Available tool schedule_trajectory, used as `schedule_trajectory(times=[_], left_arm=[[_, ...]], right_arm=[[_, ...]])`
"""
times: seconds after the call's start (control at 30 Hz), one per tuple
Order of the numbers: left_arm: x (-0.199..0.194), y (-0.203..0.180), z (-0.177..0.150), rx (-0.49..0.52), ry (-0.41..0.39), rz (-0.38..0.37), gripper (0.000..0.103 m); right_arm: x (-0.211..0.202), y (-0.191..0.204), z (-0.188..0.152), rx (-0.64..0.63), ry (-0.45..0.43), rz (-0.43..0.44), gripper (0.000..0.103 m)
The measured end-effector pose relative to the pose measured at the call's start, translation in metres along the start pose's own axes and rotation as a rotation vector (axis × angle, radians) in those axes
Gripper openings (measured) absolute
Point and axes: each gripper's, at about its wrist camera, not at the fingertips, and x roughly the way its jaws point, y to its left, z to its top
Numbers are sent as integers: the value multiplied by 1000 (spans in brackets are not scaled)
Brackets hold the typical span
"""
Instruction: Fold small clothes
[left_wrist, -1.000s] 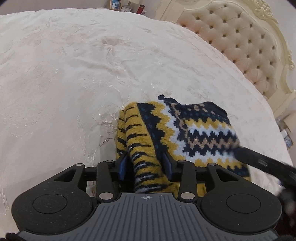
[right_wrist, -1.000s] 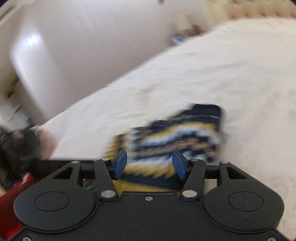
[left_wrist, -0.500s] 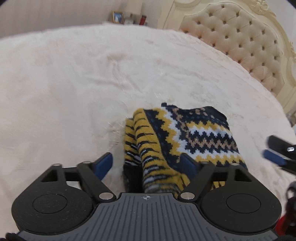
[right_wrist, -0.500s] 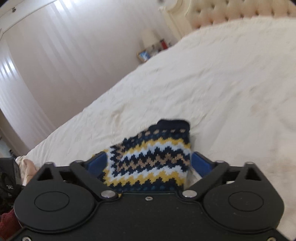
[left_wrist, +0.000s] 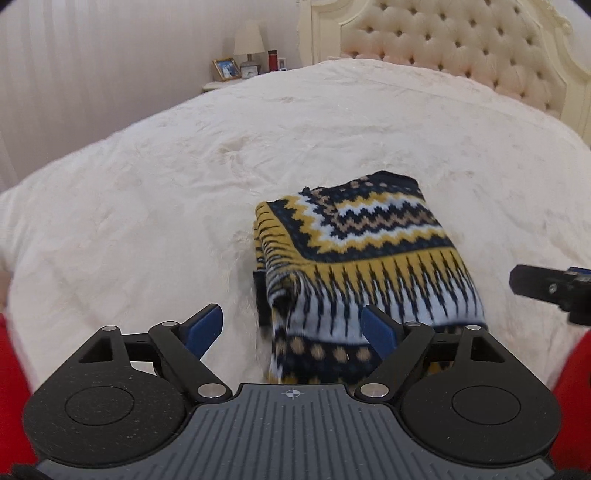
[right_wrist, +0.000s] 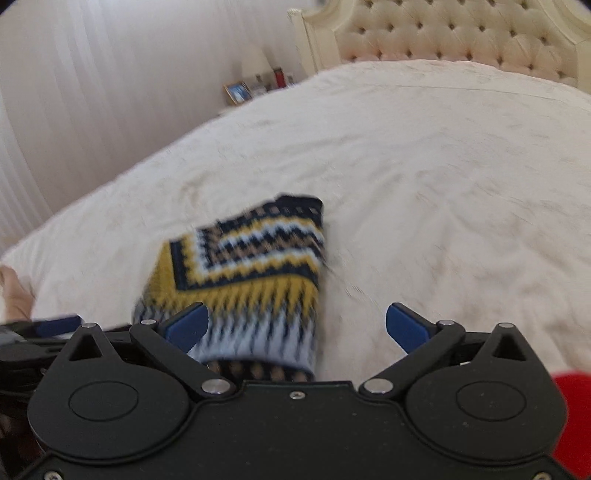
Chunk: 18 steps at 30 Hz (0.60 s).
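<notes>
the left gripper (left_wrist: 291, 326) hangs over a cream bedspread (left_wrist: 155, 192) with its blue pads spread wide and nothing pressed between them. a folded knit sweater (left_wrist: 365, 258), patterned in navy, mustard, white and tan zigzags, lies on the bedspread just ahead; its near edge sits in front of the right-hand pad (left_wrist: 376, 330), which does not press on it. at the right edge the black tip of the right gripper (left_wrist: 550, 286) shows, apart from the sweater. beyond stand a tufted headboard (left_wrist: 461, 48) and a nightstand (left_wrist: 221, 85) bearing a lamp (left_wrist: 249, 44) and a picture frame (left_wrist: 226, 69). red sleeves (left_wrist: 574, 398) fringe both lower corners.
</notes>
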Motion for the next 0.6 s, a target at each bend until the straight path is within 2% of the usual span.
schedule_trajectory(times=[0.1,0.2,0.3,0.43,0.6], left_arm=[[-12,-11,-6,28,-5,24,82],[-18,-13,-11,10,17,-5,82],[-20,-16,-16,-20,48,-31,82],[-24,-20,-23,-10,59,-40,82],[-28,-21,-30,-4,70,-62,82]], right_arm=[[-15,5,-12,-67,-42,-82,102],[-28,10,-20,-131,-96,-150,102],[-35,10,-23,-152,-92,-119,102],[-37,5,-27,-94,-42,-61,102],[-40,8,-35,-93,-34,-69,102]])
